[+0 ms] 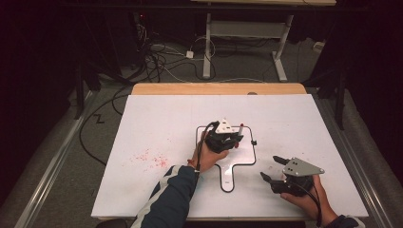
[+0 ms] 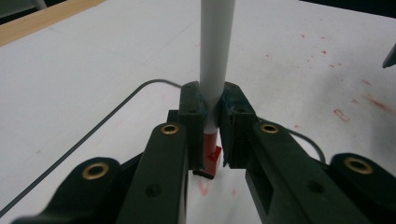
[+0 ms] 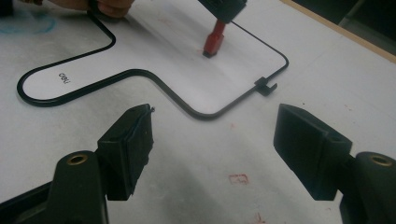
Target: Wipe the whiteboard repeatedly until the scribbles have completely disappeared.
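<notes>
White-barrelled and red-tipped, the marker (image 2: 214, 70) is standing upright, pinched between the left gripper's (image 1: 223, 136) jaws, its tip touching the small black-rimmed whiteboard (image 1: 242, 159). Just beside that board, the right gripper (image 1: 272, 168) is hovering with jaws spread wide, holding nothing.

The small whiteboard (image 1: 240, 159) lay on the table (image 1: 157, 133) just right of frame centre in the high view, its handle toward the bottom edge. Over its upper part sat the left gripper (image 1: 227, 140) — the marker (image 2: 214, 70) upright between its jaws, tip on the board. The right gripper (image 1: 272, 167) lay lower right, beside the board.
</notes>
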Motion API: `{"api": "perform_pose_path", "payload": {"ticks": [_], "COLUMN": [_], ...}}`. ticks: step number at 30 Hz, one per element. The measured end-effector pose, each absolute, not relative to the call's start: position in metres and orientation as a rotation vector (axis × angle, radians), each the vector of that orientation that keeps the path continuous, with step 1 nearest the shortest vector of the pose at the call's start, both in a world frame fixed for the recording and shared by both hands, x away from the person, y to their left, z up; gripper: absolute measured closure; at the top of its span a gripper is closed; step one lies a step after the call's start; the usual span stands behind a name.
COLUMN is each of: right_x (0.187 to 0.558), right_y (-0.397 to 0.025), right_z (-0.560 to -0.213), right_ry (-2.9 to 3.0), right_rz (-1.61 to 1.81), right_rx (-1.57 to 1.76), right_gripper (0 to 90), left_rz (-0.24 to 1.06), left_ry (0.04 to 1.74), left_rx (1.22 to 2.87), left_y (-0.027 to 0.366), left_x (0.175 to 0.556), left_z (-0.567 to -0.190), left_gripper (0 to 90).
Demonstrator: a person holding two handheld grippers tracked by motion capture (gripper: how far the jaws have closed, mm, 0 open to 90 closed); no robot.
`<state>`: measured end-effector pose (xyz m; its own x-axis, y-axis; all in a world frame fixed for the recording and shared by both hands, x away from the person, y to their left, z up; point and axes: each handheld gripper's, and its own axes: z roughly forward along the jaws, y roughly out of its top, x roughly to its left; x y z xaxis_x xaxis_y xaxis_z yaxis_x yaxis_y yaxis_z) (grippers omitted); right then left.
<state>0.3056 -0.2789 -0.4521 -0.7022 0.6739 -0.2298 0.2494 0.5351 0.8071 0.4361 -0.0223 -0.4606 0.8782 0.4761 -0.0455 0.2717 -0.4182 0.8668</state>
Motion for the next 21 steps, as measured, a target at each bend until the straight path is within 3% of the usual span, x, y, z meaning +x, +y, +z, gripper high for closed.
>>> {"api": "perform_pose_path", "payload": {"ticks": [8,21], "right_x": [0.304,0.303], "right_y": [-0.281,-0.280], "right_z": [-0.451,-0.450], "right_ry": [2.244,2.237], "right_rz": [1.064,1.059], "right_rx": [0.748,0.752], "right_gripper": [29.4,29.5], "left_rz": [0.259,0.327], "left_ry": [0.500,0.559], "left_rx": [2.076,2.088], "left_y": [-0.020,0.065], "left_x": [0.432,0.427], "left_z": [-0.457,-0.457], "left_gripper": [79.2,79.2]}}
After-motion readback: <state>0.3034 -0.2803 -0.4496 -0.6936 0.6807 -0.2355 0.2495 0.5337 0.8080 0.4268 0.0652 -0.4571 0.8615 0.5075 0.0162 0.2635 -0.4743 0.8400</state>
